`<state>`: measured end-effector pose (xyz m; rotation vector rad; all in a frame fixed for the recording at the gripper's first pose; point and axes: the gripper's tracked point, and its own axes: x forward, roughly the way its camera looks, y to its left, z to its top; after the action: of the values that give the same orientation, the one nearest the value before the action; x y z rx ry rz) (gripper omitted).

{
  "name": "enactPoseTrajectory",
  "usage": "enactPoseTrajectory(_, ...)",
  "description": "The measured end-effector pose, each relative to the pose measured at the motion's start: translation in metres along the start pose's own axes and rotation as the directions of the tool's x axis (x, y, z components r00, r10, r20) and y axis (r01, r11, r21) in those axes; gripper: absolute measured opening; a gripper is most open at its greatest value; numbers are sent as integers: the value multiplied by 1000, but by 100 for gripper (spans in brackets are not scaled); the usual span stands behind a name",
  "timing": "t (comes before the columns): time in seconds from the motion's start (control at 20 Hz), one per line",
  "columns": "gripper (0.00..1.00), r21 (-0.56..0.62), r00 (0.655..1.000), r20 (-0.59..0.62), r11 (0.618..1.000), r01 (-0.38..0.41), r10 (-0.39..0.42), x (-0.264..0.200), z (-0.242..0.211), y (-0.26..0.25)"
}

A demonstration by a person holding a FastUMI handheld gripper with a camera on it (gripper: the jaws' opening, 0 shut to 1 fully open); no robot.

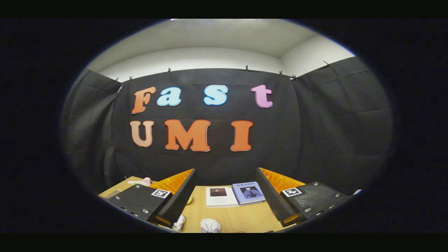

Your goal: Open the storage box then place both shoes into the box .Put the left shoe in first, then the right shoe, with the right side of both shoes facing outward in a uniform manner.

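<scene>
My gripper (pixel 225 175) stands open, held above a wooden table (pixel 241 215), with nothing between its fingers. Low down between the fingers I see the toe of a white shoe (pixel 210 225) with red and blue stripes. A second white shoe (pixel 179 223) peeks out beside the left finger (pixel 176 197), partly hidden by it. Both shoes rest on the table, well below the fingertips.
Two books lie side by side on the table beyond the shoes: a white one (pixel 220 196) and a blue one (pixel 249 192). A pink object (pixel 141 182) sits at the table's far left corner. The black cloth wall closes off the back.
</scene>
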<state>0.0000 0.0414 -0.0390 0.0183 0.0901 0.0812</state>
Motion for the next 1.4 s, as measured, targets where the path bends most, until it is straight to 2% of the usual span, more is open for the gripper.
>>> enactPoseTrajectory(0.2, 100, 95, 992, -63, 991, -99, 105, 10, -28, 27)
enactPoseTrajectory(0.35, 99, 215, 963, -147, 958, -191, 225, 17, -70, 57)
enactPoseTrajectory(0.55, 98, 388, 871, -286, 879, -276, 399, 17, -137, 104)
enactPoseTrajectory(0.8, 98, 568, 728, -376, 764, -308, 573, 9, -209, 165)
enactPoseTrajectory(1.0, 98, 652, 623, -418, 696, -301, 661, -2, -252, 203)
enactPoseTrajectory(1.25, 98, 729, 512, -425, 617, -295, 746, -14, -284, 241)
enactPoseTrajectory(1.4, 98, 792, 441, -404, 548, -270, 801, -29, -298, 259)
